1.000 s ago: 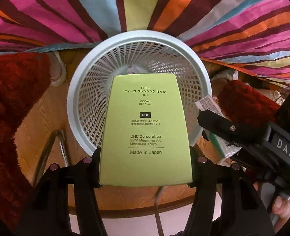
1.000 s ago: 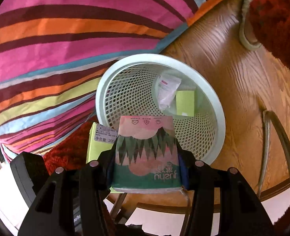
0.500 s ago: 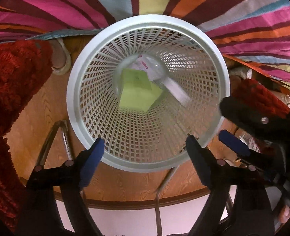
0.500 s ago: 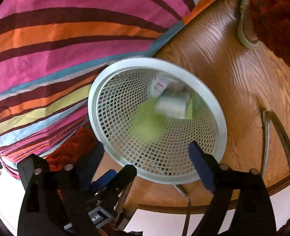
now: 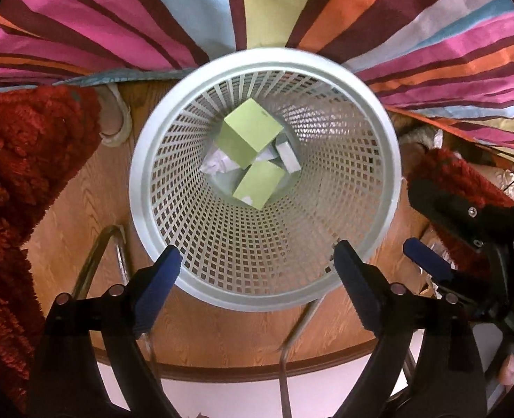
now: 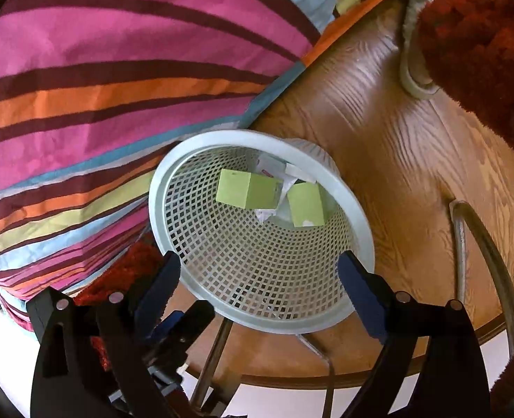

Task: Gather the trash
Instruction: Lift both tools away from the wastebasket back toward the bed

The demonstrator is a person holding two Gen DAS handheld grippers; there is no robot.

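A white mesh waste basket (image 5: 378, 209) (image 6: 357, 216) stands on the wooden floor. Inside lie two light green boxes (image 5: 251, 132) (image 5: 258, 184), also seen in the right wrist view (image 6: 246, 191) (image 6: 305, 205), with white crumpled paper and wrappers (image 5: 218, 165) (image 6: 274, 169). My left gripper (image 5: 257, 278) is open and empty above the basket's near rim. My right gripper (image 6: 258, 284) is open and empty above the basket's near rim, and shows at the right of the left wrist view (image 5: 427, 259).
A striped colourful bedcover (image 5: 152, 17) (image 6: 117, 87) hangs behind the basket. A red shaggy rug (image 5: 9, 174) (image 6: 483, 62) lies on both sides. Curved metal chair legs (image 5: 96, 261) (image 6: 483, 244) stand on the wooden floor (image 6: 378, 122).
Both grippers opened. The green box dropped from my left gripper and the tissue pack from my right one; both fell into the basket. The basket now looks farther away.
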